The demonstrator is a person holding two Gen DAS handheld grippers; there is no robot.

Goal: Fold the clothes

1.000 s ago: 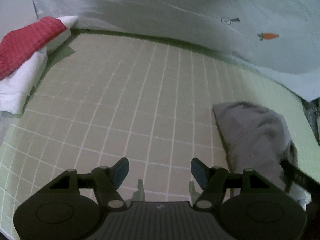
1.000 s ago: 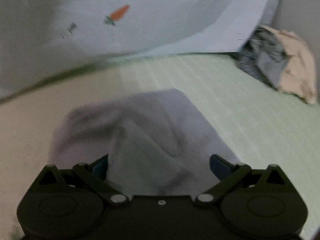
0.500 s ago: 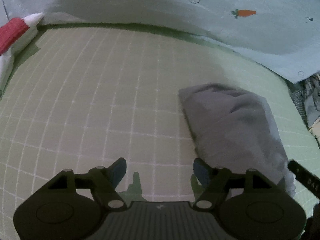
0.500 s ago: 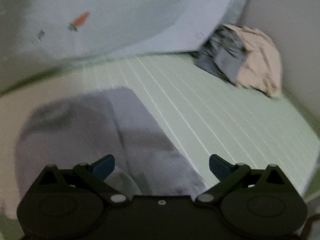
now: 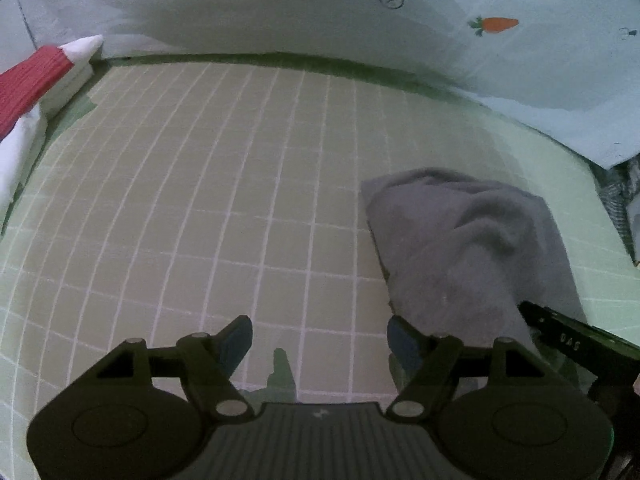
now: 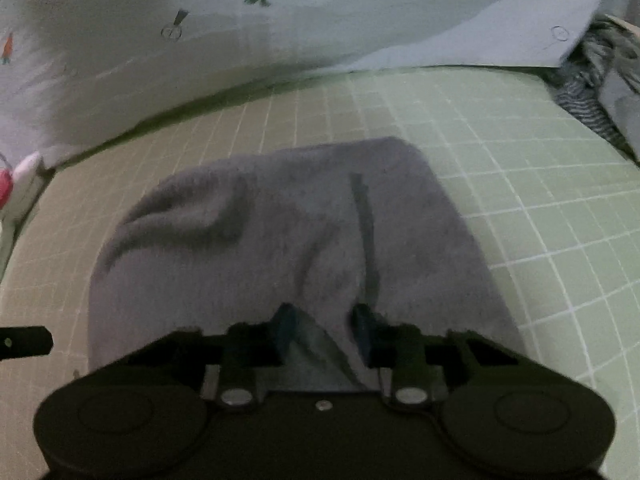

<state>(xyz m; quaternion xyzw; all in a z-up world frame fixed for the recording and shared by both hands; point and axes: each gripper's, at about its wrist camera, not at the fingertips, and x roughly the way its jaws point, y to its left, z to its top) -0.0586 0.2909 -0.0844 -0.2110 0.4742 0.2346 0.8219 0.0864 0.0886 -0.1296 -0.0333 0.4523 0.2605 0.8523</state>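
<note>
A crumpled grey garment [image 5: 472, 240] lies on the green grid-patterned sheet [image 5: 200, 200]. My left gripper [image 5: 320, 336] stands open just above the bare sheet, its right finger close to the garment's near left edge, with nothing between the fingers. In the right wrist view the grey garment [image 6: 280, 232] fills the middle. My right gripper [image 6: 324, 320] is closing its jaws on the garment's near edge, and a fold of grey cloth is bunched between the pads. A black part of the right gripper [image 5: 576, 344] shows at the left wrist view's lower right.
A pale blue quilt with carrot prints [image 5: 400, 20] runs along the far side of the sheet. Folded red and white clothes [image 5: 36, 80] sit at the far left. A heap of striped grey clothing [image 6: 600, 92] lies at the far right.
My right gripper's jaws went from wide open to pinched on the grey garment's near edge, and it swung back over the garment. My left gripper shifted right toward the garment and stayed open.
</note>
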